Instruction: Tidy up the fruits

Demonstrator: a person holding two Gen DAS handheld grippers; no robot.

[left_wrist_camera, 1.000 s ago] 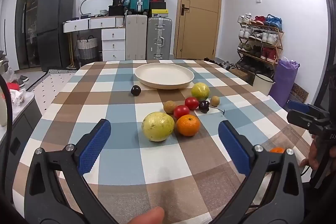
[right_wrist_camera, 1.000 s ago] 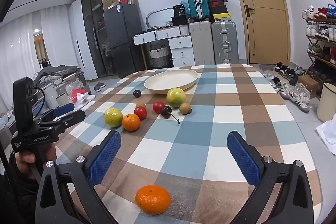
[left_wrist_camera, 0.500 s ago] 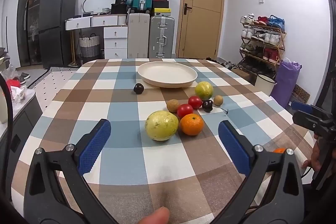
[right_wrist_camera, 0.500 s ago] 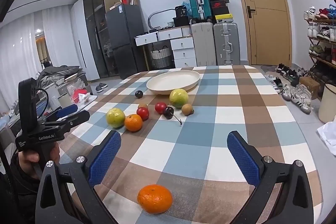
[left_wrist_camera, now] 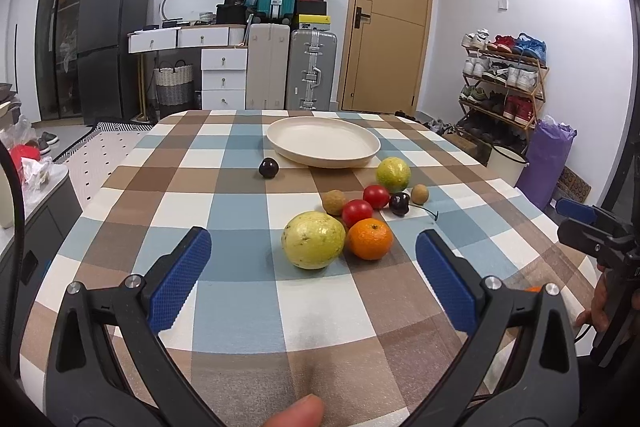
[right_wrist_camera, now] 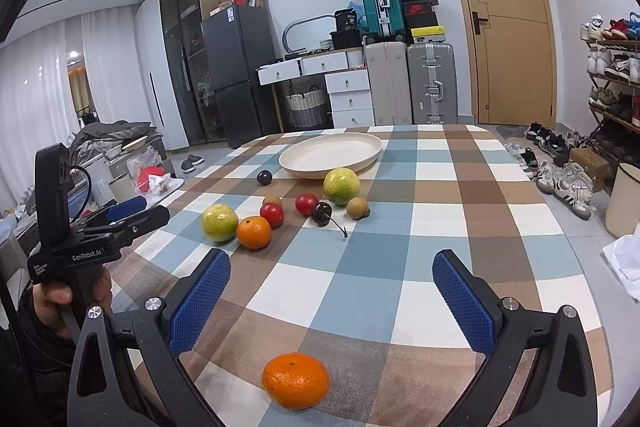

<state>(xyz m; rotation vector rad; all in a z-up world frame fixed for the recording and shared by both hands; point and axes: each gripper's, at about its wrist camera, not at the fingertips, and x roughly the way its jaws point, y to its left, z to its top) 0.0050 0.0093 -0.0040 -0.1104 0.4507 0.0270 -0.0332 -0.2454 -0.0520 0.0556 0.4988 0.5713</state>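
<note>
Cream plate (left_wrist_camera: pixel 323 146): sits at the far middle of the checked table (left_wrist_camera: pixel 240 291); nothing lies in it, so by my reading no fruit has been put away yet.
Main cluster: large yellow-green fruit (left_wrist_camera: pixel 313 239) touching an orange (left_wrist_camera: pixel 369 239); behind them two red tomatoes (left_wrist_camera: pixel 357 211), a brown fruit (left_wrist_camera: pixel 333 202), a dark cherry with a stem (left_wrist_camera: pixel 399 203), a small brown fruit (left_wrist_camera: pixel 420 193) and a green fruit (left_wrist_camera: pixel 393 174) nearest the plate; all lie on the cloth, none inside the rim.
Strays: dark plum (left_wrist_camera: pixel 268 168) alone, just left of the plate; second orange (right_wrist_camera: pixel 296 379) by itself at the near edge, well apart from the cluster.
Left gripper (left_wrist_camera: pixel 314 279): spread wide, holding nothing; it hovers above the table with the large yellow-green fruit just ahead of its blue pads (left_wrist_camera: pixel 182 283).
Right gripper (right_wrist_camera: pixel 330 301): also spread wide and holding nothing; the second orange lies on the cloth between and below its fingers, not touched.
Progress: at the very start, as I judge it; every fruit is left to move, assuming the plate is the goal.
Likely first picks: the yellow-green fruit for the left, the lone orange for the right; that is a guess from where each points.
</note>
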